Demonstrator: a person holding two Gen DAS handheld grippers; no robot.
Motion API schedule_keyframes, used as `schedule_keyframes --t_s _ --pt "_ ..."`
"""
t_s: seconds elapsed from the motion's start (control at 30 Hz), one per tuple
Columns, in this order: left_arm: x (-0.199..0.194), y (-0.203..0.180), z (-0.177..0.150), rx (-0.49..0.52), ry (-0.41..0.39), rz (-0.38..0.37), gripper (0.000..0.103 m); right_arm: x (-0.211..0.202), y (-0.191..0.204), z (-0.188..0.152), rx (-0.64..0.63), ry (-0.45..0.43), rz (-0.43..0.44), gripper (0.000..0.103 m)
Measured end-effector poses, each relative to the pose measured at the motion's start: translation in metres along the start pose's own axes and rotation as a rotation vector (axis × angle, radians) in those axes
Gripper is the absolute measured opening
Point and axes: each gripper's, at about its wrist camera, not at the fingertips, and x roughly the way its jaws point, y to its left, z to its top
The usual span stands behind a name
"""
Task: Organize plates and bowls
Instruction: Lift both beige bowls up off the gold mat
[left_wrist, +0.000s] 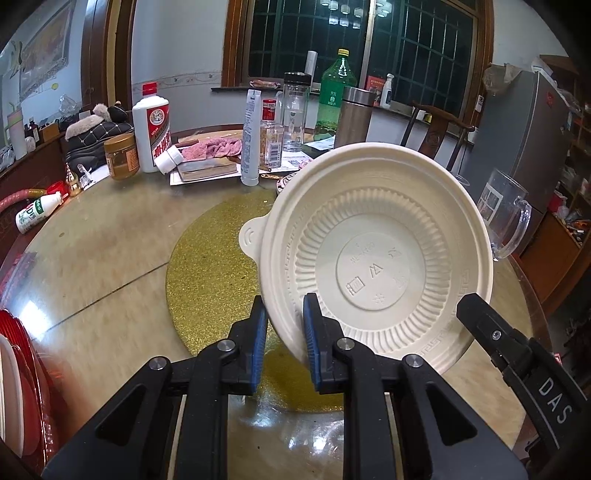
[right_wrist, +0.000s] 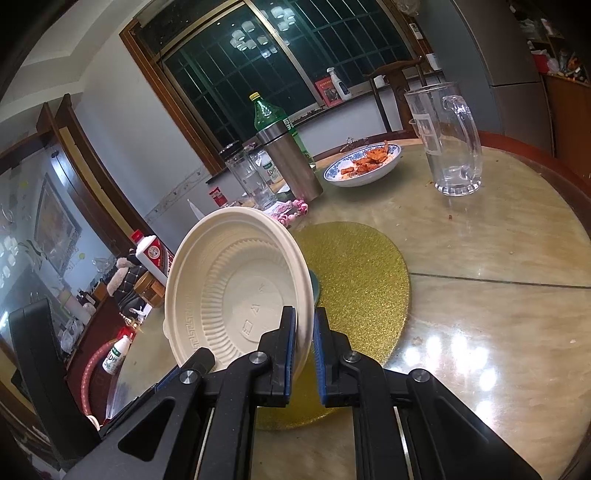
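Two hand-held grippers clamp one cream plastic bowl (left_wrist: 376, 254) by its rim, holding it tilted on edge above a gold glitter mat (left_wrist: 214, 280) at the centre of a round marble-look table (left_wrist: 92, 258). In the left wrist view, the left gripper (left_wrist: 285, 341) pinches the rim at lower centre of the frame, its blue pads (left_wrist: 258, 332) pressed on either side, while the right gripper (right_wrist: 303, 356) bites the opposite edge. The bowl's ribbed, stamped underside faces the left camera. A glass mug (right_wrist: 448, 147) stands at upper right of the right wrist view, beside a blue-patterned dish of food (right_wrist: 364, 166); red-and-white plates (left_wrist: 18, 387) are stacked at the left view's lower left.
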Motion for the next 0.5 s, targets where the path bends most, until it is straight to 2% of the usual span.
schedule_keyframes --t_s 0.5 --pt "-0.005 -0.0028 -0.0002 0.009 -0.02 -0.002 0.017 -0.003 0.0025 -0.0003 -0.007 -0.025 -0.014 0.009"
